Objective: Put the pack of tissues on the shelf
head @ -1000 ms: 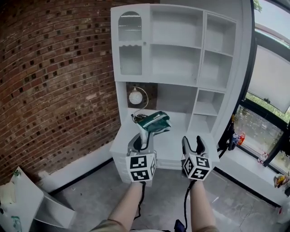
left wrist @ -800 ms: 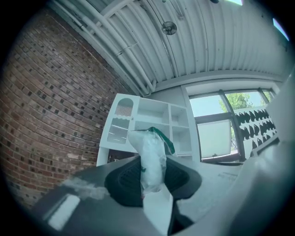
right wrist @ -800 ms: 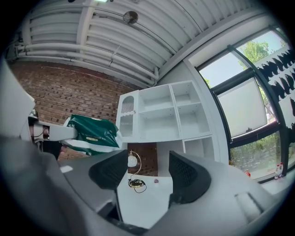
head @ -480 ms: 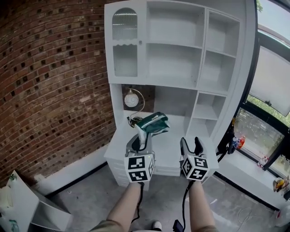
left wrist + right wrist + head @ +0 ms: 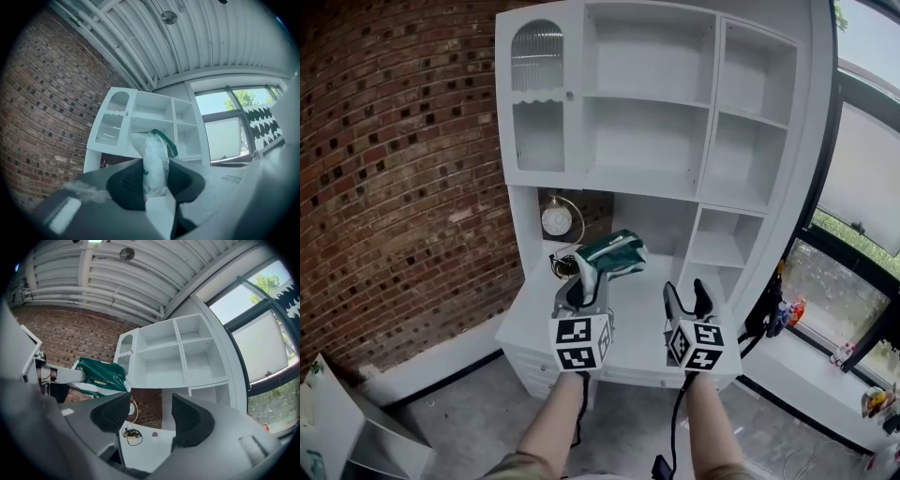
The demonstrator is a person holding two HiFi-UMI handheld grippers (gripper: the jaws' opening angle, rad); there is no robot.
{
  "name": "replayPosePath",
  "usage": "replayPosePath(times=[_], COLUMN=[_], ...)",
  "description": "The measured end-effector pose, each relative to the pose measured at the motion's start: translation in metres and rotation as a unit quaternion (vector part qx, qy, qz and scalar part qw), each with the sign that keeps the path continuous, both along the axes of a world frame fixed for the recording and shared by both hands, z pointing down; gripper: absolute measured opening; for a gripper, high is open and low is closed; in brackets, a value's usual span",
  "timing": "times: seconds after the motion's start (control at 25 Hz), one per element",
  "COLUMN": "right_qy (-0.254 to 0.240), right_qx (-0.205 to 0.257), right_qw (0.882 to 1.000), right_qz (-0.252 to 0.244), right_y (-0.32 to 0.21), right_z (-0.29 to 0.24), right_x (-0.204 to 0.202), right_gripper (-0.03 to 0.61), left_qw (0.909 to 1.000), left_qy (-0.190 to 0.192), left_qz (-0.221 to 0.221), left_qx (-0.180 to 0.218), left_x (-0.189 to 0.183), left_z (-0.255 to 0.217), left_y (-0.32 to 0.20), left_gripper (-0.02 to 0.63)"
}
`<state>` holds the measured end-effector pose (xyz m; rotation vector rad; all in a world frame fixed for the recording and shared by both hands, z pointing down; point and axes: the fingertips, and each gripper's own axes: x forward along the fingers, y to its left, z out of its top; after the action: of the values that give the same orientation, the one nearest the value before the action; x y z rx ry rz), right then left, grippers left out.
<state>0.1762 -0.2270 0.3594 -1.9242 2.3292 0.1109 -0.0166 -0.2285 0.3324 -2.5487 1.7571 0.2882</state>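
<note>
A green and white pack of tissues (image 5: 611, 254) sticks up from my left gripper (image 5: 584, 284), whose jaws are shut on its lower end. In the left gripper view the pack (image 5: 154, 159) stands clamped between the two dark pads. My right gripper (image 5: 689, 295) is held beside it at the same height, open, with nothing between its fingers. The pack (image 5: 99, 376) shows at the left of the right gripper view. Ahead stands the white shelf unit (image 5: 675, 122) with empty compartments, above a white counter (image 5: 530, 323).
A round lamp (image 5: 555, 221) and a coiled cable (image 5: 129, 435) sit at the back of the counter in a brick-backed niche. A brick wall (image 5: 384, 187) runs on the left, windows (image 5: 862, 197) on the right. A white box (image 5: 356, 441) lies on the floor at lower left.
Both grippers and the head have moved toward the shelf unit, which now looks larger and nearer. The pack stays clamped in the left gripper; the right gripper stays open.
</note>
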Motion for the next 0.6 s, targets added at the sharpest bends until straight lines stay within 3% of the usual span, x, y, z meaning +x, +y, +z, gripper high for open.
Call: replayPosePath(times=[0.6], right_qy=[0.009], right_qx=[-0.015], right_qw=[0.999], right_qz=[-0.045], right_y=[-0.062], right_z=[0.021], right_x=[-0.002], right_gripper=[0.281], left_qw=[0.9997], left_qy=[-0.018], left_qz=[0.012], left_qx=[-0.011], left_x=[0.019], left_z=[0.01], left_y=[-0.066], left_gripper=[0.109])
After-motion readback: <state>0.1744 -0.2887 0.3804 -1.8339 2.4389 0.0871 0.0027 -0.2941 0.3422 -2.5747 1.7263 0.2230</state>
